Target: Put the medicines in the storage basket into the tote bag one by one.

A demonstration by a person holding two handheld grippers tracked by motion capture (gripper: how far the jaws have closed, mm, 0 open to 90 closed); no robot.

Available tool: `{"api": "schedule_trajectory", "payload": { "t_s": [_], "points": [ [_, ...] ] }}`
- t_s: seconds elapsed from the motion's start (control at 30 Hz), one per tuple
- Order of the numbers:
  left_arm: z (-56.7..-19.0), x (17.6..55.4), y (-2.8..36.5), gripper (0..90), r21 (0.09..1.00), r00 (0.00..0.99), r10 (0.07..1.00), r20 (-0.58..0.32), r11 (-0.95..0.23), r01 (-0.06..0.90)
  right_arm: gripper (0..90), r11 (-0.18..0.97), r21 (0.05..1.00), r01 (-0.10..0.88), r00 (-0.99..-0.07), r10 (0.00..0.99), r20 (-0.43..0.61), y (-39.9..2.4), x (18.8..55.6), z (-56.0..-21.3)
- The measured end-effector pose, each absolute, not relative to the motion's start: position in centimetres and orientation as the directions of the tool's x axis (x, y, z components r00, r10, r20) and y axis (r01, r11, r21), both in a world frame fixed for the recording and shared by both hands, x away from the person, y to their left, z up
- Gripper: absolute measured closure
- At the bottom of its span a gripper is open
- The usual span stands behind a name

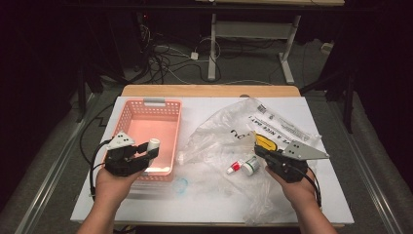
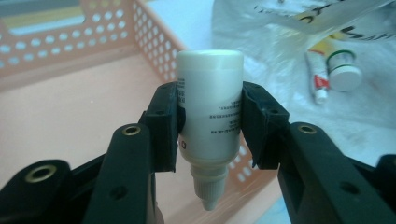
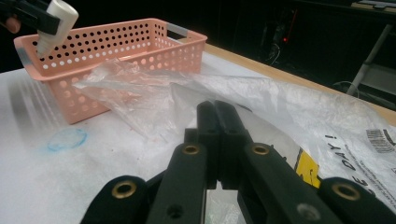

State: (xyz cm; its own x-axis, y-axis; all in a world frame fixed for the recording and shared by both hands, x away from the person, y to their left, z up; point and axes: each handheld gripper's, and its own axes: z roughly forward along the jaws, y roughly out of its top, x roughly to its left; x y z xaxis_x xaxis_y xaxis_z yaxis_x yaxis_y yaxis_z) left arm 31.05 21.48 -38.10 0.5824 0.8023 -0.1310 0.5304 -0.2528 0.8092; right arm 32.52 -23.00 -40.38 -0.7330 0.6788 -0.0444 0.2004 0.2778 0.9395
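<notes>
Over the pink perforated basket (image 1: pixel 146 127), near its front right corner, my left gripper (image 1: pixel 147 152) clamps a small white dropper bottle (image 2: pixel 209 119) by its sides, nozzle toward me. Across the table my right gripper (image 1: pixel 263 152) rests with jaws pressed together on the clear plastic bag (image 1: pixel 229 141), beside a white jar (image 1: pixel 251 165) and small tube (image 1: pixel 234 167).

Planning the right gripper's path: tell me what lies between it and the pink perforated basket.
In the high view, crumpled clear plastic bag with a small red-capped tube and white green-banded jar.
</notes>
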Motion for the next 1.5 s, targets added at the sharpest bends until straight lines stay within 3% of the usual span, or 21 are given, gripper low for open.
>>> {"api": "schedule_trajectory", "payload": {
  "t_s": [0.53, 1.07, 1.5],
  "points": [
    [-36.7, 29.4, 16.1, 57.9, 0.841, 0.710, 0.692, -0.131, -0.302, 0.449, 90.0, 0.264, 0.945, 0.194, -0.736, 0.676, -0.038, -23.1, 32.3, -40.1],
    [-39.8, 29.8, 9.0, 57.8, 0.812, 0.775, 0.620, -0.120, -0.388, 0.436, 90.0, 0.273, 0.946, 0.177, -0.739, 0.672, -0.055, -22.8, 32.1, -39.9],
    [-42.1, 32.4, 5.6, 57.8, 0.785, 0.772, 0.624, -0.120, -0.416, 0.459, 90.0, 0.270, 0.948, 0.170, -0.740, 0.670, -0.058, -22.9, 32.2, -39.8]
  ]
}}
